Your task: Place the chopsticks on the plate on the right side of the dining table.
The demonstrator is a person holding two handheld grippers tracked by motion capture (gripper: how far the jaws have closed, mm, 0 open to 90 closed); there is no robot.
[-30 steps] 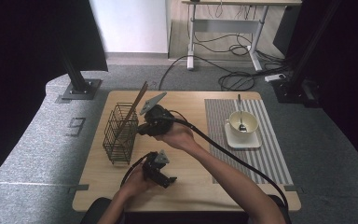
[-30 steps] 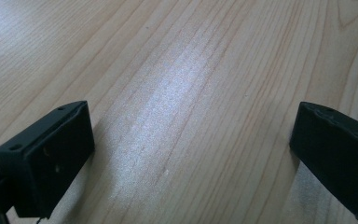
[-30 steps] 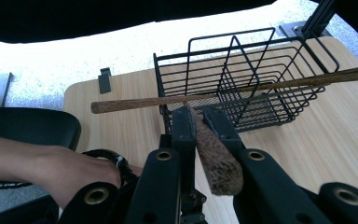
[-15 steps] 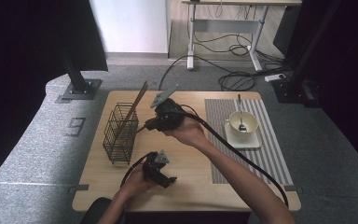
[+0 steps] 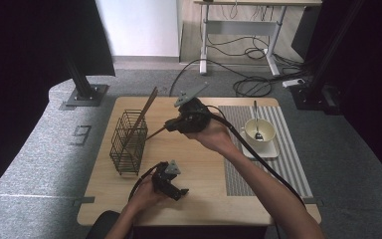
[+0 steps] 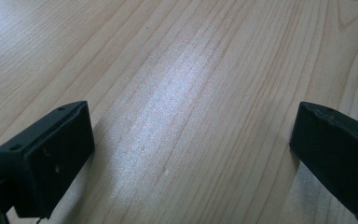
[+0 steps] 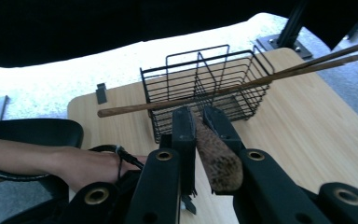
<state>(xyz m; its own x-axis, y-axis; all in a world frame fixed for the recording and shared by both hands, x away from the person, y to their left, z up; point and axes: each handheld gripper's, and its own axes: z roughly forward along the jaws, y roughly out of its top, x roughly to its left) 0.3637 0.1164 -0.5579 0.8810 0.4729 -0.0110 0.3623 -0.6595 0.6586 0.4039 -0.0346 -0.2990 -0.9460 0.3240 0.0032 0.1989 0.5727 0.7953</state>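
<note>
My right gripper (image 5: 171, 125) hovers over the table's middle, right of a black wire basket (image 5: 128, 143), its tips facing the basket. Its jaws are shut on a brown speckled wooden utensil (image 7: 216, 158); a thin end of the utensil (image 5: 155, 133) sticks out toward the basket. In the right gripper view, the gripper (image 7: 198, 114) sits just short of the basket (image 7: 205, 86). A pair of long wooden chopsticks (image 5: 144, 112) leans in the basket and shows as chopsticks (image 7: 242, 84) across its top. My left gripper (image 5: 171, 185) rests near the front edge, open (image 6: 191, 154) over bare wood.
A cream cup (image 5: 258, 132) with a spoon in it stands on a saucer on the striped placemat (image 5: 288, 164) at the right. The wooden table (image 5: 199, 199) is ringed by grey floor. The person's left hand (image 7: 88, 165) lies low in the right gripper view.
My right gripper has drawn back to the right, away from the basket, with the wooden utensil held. The left gripper has stayed put.
</note>
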